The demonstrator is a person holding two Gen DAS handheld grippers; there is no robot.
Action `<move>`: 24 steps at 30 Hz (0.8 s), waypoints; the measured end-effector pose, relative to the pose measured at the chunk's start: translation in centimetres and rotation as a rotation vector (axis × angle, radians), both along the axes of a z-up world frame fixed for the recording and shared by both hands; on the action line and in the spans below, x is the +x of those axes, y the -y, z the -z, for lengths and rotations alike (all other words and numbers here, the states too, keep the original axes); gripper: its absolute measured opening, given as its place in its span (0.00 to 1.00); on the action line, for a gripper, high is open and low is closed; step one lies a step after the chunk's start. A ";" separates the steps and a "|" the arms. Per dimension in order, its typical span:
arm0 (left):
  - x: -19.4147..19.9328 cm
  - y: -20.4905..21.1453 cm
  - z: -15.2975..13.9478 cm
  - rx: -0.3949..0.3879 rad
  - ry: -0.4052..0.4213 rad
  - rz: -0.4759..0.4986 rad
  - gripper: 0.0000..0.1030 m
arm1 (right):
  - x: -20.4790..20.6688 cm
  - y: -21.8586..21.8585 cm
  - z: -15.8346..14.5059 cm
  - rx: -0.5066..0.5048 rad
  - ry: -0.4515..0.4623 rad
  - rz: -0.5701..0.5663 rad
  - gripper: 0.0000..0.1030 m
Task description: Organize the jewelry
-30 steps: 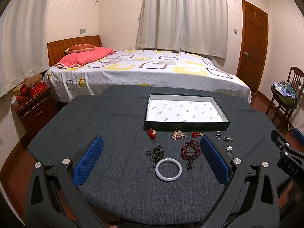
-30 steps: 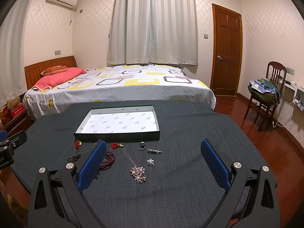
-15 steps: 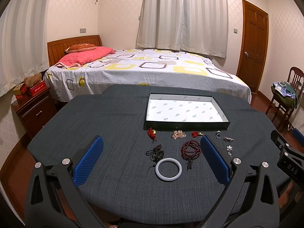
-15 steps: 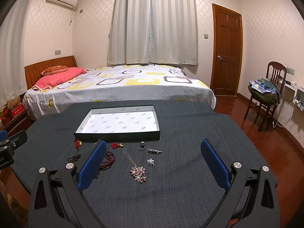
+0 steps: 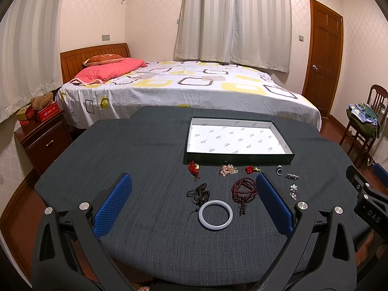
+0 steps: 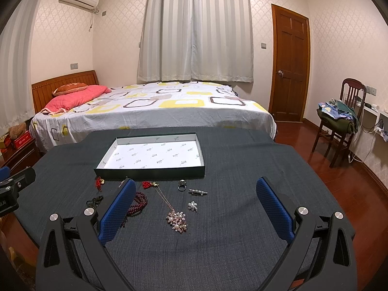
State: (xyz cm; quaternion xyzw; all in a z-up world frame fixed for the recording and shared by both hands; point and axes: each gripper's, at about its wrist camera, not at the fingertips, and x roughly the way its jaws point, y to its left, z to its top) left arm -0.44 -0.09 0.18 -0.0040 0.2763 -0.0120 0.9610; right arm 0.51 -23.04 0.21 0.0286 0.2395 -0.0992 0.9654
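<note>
A shallow dark tray (image 5: 238, 158) with a white lining stands on the dark cloth table; it also shows in the right wrist view (image 6: 150, 171). Jewelry lies in front of it: a white bangle (image 5: 215, 214), dark red beads (image 5: 243, 190), a dark cord piece (image 5: 199, 194), a red knot (image 5: 193, 168), a ring (image 6: 182, 185), a silver pin (image 6: 198, 191), a small brooch (image 6: 192, 206) and a pearl pendant on a chain (image 6: 177, 220). My left gripper (image 5: 192, 202) is open above the bangle. My right gripper (image 6: 195, 205) is open above the pendant. Both are empty.
A bed (image 5: 184, 84) stands just beyond the table. A nightstand (image 5: 43, 135) is at the left. A chair with clothes (image 6: 339, 121) and a door (image 6: 289, 65) are at the right. The right gripper's body (image 5: 368, 203) shows at the left view's right edge.
</note>
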 end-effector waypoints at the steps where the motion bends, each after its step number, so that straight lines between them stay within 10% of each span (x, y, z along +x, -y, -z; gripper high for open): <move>1: 0.0 0.0 0.1 0.000 -0.001 0.000 0.96 | 0.1 -0.1 0.3 0.000 -0.002 -0.001 0.94; 24: 4.6 0.0 8.3 -0.041 -0.158 0.032 0.96 | 3.5 0.7 8.2 0.047 -0.136 -0.035 0.94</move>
